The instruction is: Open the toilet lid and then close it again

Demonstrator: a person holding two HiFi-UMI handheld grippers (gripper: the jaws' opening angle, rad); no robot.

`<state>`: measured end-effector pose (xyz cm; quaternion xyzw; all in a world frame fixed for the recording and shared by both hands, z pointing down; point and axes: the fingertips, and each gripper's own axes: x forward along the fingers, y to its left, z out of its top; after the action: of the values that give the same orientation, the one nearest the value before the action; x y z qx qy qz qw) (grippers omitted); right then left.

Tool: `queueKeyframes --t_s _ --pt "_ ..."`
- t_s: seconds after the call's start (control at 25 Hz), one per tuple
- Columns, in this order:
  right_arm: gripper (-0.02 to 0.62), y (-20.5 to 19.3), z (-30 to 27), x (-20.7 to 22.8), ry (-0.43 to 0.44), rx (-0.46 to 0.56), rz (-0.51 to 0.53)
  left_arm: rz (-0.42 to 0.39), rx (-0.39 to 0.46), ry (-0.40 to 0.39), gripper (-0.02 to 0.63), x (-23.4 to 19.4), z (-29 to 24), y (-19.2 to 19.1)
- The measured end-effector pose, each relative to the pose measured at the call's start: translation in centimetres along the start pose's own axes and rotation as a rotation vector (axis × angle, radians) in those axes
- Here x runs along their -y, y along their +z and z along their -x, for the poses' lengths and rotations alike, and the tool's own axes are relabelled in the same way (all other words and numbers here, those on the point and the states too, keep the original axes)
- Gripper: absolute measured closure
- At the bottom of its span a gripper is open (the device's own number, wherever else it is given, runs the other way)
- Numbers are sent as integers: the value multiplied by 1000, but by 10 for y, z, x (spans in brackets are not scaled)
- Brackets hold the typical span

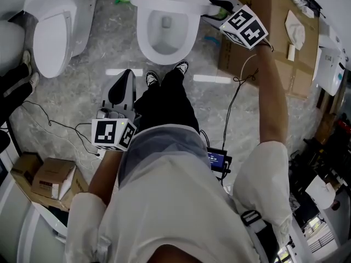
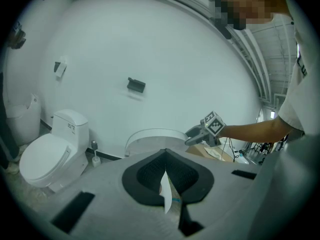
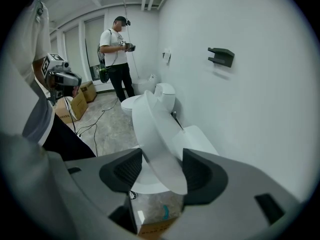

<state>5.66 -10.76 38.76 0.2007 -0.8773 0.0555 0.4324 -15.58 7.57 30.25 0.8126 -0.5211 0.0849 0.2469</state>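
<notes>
Left gripper (image 2: 165,156) is hanging clenched on nothing, doing 0 work. Toilet lid (image 3: 155,129) is standing raised at the toilet's (image 1: 143,37) back edge, so opening looks done. Right gripper's (image 3: 161,159) jaws are sitting released around the lid's edge, closing still to go.

Grey floor (image 1: 82,89) — toilets (image 1: 55,37), boxes (image 1: 52,179), cables (image 1: 235,102)

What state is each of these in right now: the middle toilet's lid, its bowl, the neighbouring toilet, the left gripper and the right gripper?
toilet lid: raised and tilted.
bowl: uncovered.
neighbouring toilet: lid down.
left gripper: jaws together, nothing between them, held clear of the toilet.
right gripper: jaws apart, astride the toilet lid's edge.
</notes>
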Motion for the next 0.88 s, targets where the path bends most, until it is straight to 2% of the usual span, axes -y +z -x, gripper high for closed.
queueKeyframes --t_s 0.16,0.36,0.88 --pt "357 -8 -5 -14 9 -9 0 -1 -9 -2 599 -3 2 -6" --pt "353 -19 -13 -32 16 -30 6 -47 -22 -14 598 -1 4 -11" --pt "341 -54 -36 -75 45 -102 47 -30 -56 -38 598 -5 -5 -30"
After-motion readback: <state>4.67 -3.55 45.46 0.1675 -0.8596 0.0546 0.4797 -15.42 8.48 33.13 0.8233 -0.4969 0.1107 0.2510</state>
